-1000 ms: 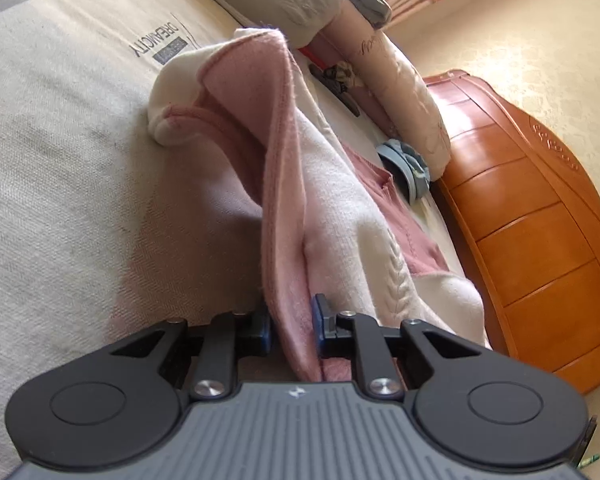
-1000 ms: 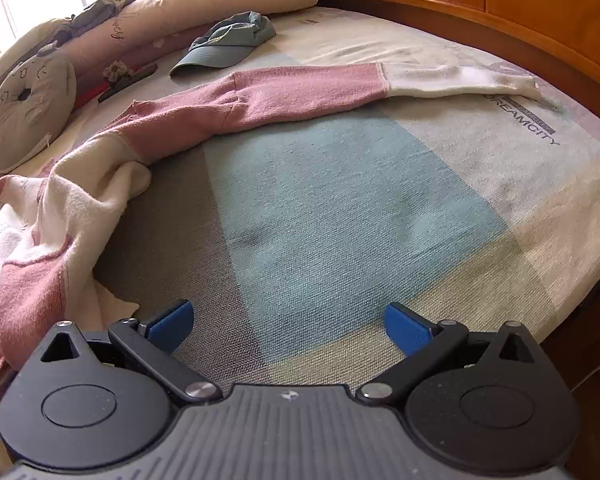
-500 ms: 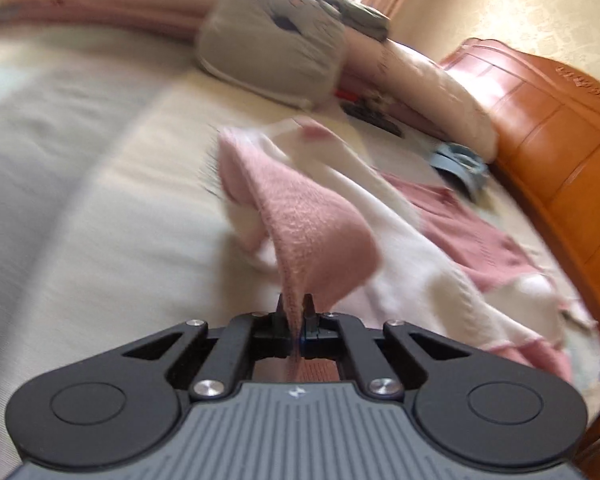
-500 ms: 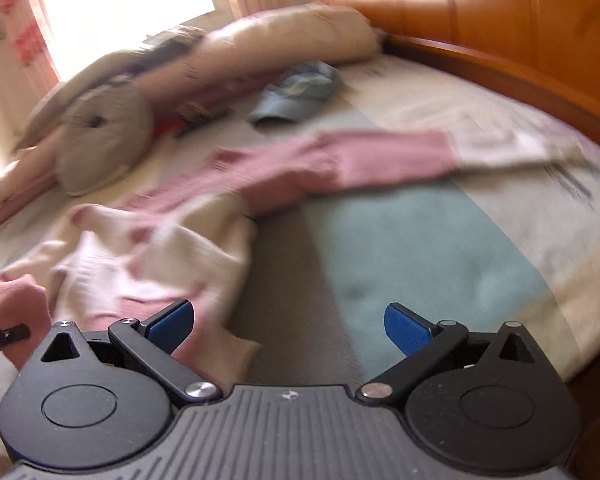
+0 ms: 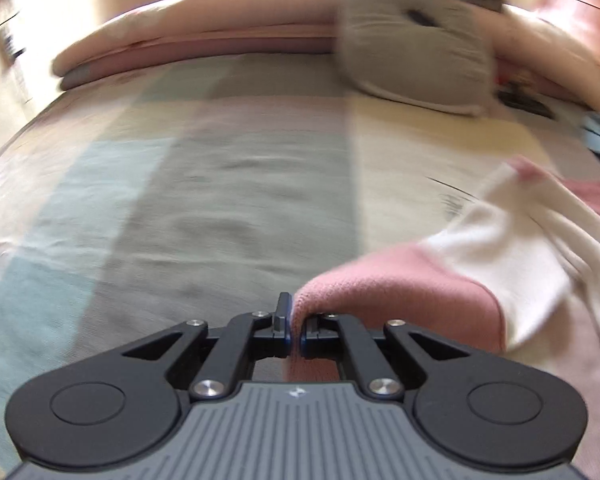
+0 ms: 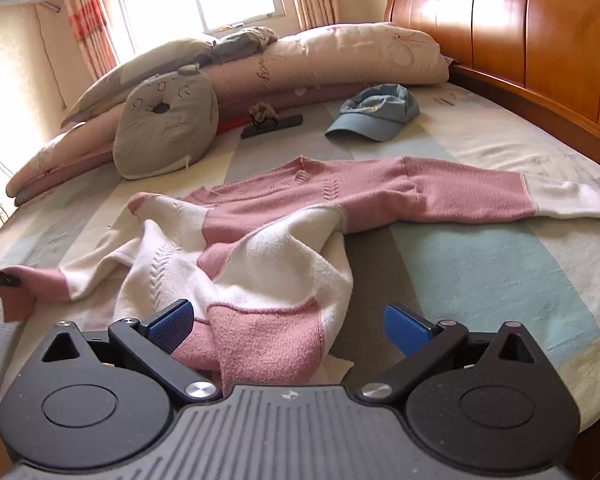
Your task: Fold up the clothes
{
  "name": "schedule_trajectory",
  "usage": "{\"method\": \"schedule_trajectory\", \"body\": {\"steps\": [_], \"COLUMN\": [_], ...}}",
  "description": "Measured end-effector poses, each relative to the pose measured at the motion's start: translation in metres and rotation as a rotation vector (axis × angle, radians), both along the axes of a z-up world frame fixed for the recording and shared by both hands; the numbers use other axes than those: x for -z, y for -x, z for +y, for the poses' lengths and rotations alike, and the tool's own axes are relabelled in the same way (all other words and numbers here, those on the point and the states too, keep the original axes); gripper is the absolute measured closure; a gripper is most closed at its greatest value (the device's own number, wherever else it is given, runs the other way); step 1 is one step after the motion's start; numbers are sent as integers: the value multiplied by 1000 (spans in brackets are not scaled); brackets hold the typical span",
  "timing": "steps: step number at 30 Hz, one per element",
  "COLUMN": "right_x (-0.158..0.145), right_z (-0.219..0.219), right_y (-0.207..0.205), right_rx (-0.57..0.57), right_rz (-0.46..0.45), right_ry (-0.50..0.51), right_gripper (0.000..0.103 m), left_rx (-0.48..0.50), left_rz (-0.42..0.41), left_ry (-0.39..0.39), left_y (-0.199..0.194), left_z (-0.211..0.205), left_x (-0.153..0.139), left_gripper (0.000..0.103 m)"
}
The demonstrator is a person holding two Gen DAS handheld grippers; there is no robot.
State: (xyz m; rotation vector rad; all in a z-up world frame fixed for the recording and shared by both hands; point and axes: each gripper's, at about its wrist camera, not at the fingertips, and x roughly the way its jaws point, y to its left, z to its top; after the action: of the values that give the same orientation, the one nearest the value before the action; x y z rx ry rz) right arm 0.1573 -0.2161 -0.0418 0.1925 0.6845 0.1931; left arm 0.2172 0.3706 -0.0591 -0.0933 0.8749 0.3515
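Two tongs: left tongs (image 5: 295,330) pinch sweater (image 6: 260,248) cuff, blurred; right tongs (image 6: 288,326) spread.

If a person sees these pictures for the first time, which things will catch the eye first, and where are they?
The pink and cream sweater sprawls crumpled across the middle of the bed, one sleeve stretched toward the wooden headboard. The left gripper pinches its other pink cuff, jaws closed. A blue cap lies behind, near the pillows.
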Motion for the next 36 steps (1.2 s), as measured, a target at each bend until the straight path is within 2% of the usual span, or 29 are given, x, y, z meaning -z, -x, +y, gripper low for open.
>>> {"method": "schedule_trajectory", "body": {"steps": [2,9,13,16,19,22,29,31,36], "right_x": [1,4,6,7,9,10,9,8,8], "right_z": [3,7,5,5,5,5,6,6,11], "right_y": [-2,-8,-12,-13,-14,-16,-14,-14,-14], "right_rx": [1,20,34,39,39,38,27,29,11], "right_rz": [3,15,20,20,26,32,28,26,30], "right_ry": [6,23,21,19,21,17,13,3,3], "right_gripper": [0,0,0,0,0,0,0,0,0], "left_rx": [-43,-150,-176,-202,-224,-273,-339,-322,-220], "left_rz": [8,8,56,84,99,92,40,19,-10], "left_ry": [-35,-61,-44,-41,-76,-81,-96,-57,115], "left_y": [-7,-28,-41,-42,-40,-36,-26,-22,-21], "left_z": [16,62,76,83,88,96,106,103,73], "left_x": [-2,-19,-11,-4,-4,-10,-31,-32,-12], "left_gripper": [101,101,90,86,84,73,76,76,71]}}
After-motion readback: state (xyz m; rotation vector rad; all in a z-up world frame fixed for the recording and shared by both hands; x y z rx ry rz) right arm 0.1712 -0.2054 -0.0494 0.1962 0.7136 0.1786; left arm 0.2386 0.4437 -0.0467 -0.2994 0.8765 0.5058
